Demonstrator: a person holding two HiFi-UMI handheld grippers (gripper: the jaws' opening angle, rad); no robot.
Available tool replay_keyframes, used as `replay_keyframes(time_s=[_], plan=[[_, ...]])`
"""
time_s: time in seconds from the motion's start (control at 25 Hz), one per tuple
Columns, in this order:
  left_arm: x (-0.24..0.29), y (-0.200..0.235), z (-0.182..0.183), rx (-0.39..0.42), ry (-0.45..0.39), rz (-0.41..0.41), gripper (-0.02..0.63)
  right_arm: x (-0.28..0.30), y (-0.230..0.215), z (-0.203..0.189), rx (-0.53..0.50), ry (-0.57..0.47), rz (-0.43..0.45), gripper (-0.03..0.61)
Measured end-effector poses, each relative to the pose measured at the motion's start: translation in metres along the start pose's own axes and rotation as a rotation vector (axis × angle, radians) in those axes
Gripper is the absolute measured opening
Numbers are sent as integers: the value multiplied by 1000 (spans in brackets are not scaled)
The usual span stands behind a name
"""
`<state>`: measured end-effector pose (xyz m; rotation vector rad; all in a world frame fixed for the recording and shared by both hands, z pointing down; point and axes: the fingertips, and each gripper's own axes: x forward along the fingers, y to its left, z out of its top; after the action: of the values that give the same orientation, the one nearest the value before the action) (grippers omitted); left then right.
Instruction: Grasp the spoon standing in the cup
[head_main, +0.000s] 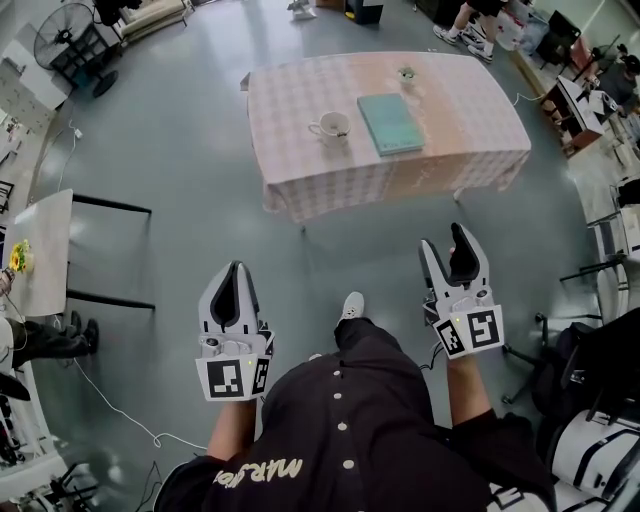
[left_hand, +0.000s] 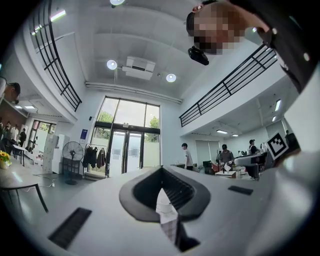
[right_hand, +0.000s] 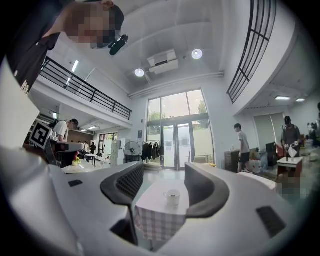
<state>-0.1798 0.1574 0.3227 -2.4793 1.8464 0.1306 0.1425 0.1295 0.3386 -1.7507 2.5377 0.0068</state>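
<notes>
Left gripper (head_main: 237, 268) pinched together, right gripper (head_main: 445, 243) parted (both empty), well back from the cup (head_main: 330, 127) on the table (head_main: 300, 190).

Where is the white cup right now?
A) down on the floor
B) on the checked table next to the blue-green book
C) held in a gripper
B: the cup stands on the checked table, beside the blue-green book.

white cup (head_main: 331, 128) stands upright near the checked table's (head_main: 460, 120) front edge, handle pointing left.
</notes>
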Motion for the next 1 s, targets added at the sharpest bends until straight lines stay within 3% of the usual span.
replay_keyframes(time_s=[0.44,1.0], plan=[[76,-12,-1,15,11,57,11,72,-59,0,25,-6,54,241],[102,-20,-10,19,45,99,11,103,-84,-10,51,9,95,241]])
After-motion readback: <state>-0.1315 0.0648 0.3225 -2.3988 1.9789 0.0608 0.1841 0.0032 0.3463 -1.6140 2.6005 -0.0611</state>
